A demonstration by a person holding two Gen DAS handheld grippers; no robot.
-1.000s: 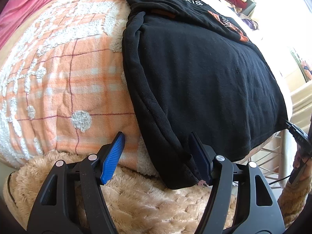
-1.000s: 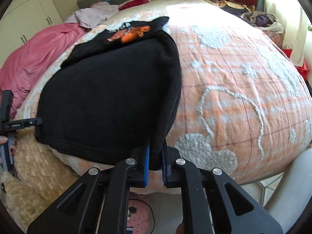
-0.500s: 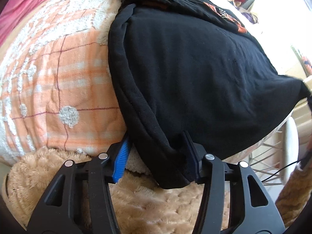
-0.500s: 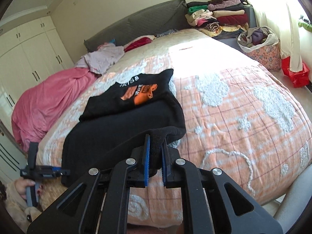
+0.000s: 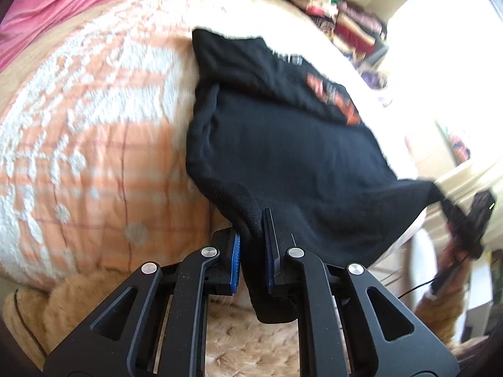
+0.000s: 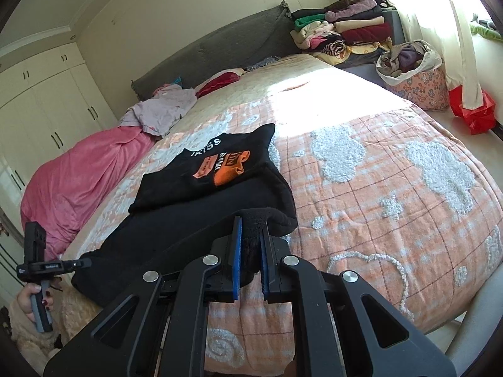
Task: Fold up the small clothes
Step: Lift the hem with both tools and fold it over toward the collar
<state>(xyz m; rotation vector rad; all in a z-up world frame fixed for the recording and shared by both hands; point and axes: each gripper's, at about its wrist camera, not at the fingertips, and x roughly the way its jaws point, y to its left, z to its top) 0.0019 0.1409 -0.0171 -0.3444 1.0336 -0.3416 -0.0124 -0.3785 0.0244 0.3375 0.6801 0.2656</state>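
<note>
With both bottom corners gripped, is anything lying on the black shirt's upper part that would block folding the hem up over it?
Nothing visible: the left gripper and right gripper clamp the black shirt, and its printed upper half lies bare on the bedspread.

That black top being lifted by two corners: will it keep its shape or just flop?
Likely floppy: the black top sags between the left gripper and right gripper, both shut on its corners. It looks thick and fleecy, so probably a bit heavy for its size. Its fuzzy surface should grip rather than slip.
</note>
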